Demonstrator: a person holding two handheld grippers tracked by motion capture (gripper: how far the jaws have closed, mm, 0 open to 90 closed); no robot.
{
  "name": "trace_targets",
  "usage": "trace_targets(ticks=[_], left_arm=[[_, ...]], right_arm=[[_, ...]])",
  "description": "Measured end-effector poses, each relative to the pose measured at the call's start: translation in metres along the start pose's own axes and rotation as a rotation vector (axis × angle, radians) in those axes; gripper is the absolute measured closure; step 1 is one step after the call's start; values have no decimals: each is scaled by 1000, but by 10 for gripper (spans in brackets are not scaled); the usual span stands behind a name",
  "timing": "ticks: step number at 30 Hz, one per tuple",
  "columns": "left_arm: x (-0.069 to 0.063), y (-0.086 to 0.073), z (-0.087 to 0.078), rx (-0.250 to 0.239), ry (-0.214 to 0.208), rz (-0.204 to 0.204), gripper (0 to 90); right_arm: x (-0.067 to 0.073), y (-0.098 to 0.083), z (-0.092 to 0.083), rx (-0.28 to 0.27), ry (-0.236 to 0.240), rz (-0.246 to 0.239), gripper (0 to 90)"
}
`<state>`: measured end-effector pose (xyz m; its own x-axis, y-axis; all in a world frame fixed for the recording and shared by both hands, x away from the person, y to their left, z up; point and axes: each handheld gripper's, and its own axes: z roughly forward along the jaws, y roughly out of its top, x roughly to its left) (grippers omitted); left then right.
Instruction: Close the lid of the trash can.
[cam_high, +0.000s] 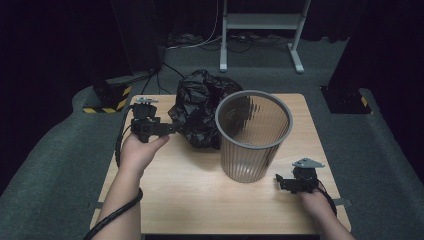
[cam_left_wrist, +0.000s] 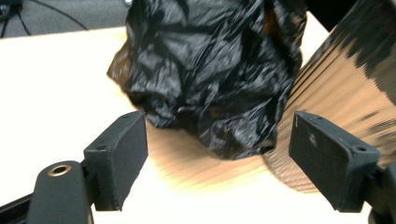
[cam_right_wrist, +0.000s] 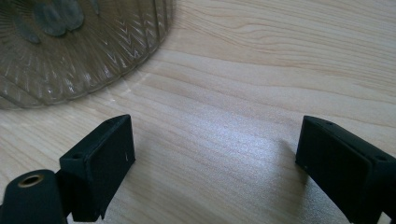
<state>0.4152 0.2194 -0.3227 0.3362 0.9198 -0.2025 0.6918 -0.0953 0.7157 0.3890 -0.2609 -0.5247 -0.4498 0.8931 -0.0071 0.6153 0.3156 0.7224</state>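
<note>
The left gripper (cam_left_wrist: 217, 154), jaws spread wide and empty, faced the crumpled black bin bag (cam_left_wrist: 210, 70) at twelve o'clock, likely lining up a grab to line the ribbed grey wastebasket (cam_high: 253, 135) at its three o'clock. The right gripper (cam_right_wrist: 215, 163) rested open over the table (cam_right_wrist: 280, 70), basket at ten o'clock.

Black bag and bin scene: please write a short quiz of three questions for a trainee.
1. True or false: the left gripper grips the black bag.
2. What stands upright in the middle of the table? A) bin B) bottle C) box
3. What lies between the right gripper's jaws?

Key:
1. False: open, the bag just ahead.
2. A, the ribbed bin.
3. Bare wooden tabletop.
</note>
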Motion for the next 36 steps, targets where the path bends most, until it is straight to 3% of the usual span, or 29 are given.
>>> trace_targets(ticks=[9,19,36], left_arm=[[14,-28,14,41,-1,-29,198],[18,-59,31,62,-20,-31,200],[2,-125,72,117,-21,34,161]], right_arm=[[0,0,0,1,-1,-1,111],[0,0,0,0,-1,-1,111],[0,0,0,0,-1,-1,111]])
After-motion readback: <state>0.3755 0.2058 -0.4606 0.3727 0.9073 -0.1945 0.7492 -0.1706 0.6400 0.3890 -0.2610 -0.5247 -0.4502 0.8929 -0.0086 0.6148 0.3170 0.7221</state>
